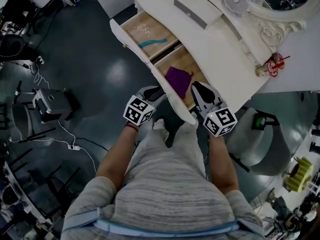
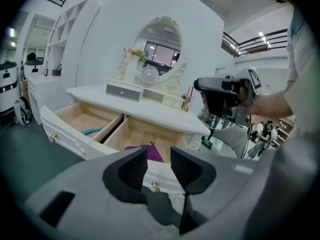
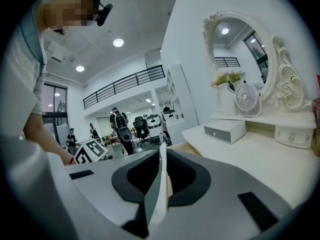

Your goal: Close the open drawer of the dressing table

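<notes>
Open drawer front (image 1: 134, 48) inside right gripper (image 3: 160, 170)

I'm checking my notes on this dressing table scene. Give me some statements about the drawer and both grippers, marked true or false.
The drawer stands open. True.
A purple cloth lies inside it. True.
The teal item lies on the tabletop. False: it lies in the drawer's other compartment.
The left gripper is clamped on the fan. False: its jaws stand apart, facing the drawer's knob.
The right gripper grips the drawer's front edge. True.
</notes>
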`<state>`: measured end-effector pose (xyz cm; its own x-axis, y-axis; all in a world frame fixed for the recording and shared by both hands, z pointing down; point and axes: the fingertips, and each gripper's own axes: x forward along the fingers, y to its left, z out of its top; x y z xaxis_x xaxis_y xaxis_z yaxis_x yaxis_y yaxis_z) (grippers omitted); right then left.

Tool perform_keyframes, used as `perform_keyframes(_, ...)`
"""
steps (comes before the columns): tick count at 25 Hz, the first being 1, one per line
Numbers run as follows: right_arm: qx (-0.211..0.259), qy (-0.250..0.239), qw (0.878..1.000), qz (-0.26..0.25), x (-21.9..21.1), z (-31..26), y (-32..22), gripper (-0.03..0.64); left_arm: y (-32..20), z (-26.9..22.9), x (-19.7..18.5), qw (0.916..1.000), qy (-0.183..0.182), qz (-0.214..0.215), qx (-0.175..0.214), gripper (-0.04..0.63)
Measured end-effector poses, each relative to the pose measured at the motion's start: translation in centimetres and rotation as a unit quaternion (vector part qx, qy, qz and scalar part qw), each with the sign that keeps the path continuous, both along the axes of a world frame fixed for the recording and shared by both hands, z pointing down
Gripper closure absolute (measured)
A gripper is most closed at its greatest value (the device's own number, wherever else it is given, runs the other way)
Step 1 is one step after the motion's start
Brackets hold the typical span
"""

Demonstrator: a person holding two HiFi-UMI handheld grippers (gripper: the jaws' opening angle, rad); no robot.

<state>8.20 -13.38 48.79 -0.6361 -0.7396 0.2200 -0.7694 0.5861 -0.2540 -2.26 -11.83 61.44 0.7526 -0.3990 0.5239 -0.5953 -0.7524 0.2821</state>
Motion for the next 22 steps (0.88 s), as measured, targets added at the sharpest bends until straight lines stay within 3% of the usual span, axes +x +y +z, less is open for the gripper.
perform_keyframes(10, -0.012, 0.009, 1.000, 0.005, 0.1, 0.8, -0.7, 0.604, 0.6, 4.7, 0.0, 0.9971, -0.054, 0.042, -0.033, 0.433)
perform_keyframes(22, -0.026, 0.013, 0.999, 0.017, 1.1, 1.2, -1.2, 0.604, 2.4, 12.3, 0.9, 0.9787, -0.149, 0.110, -0.088, 0.433)
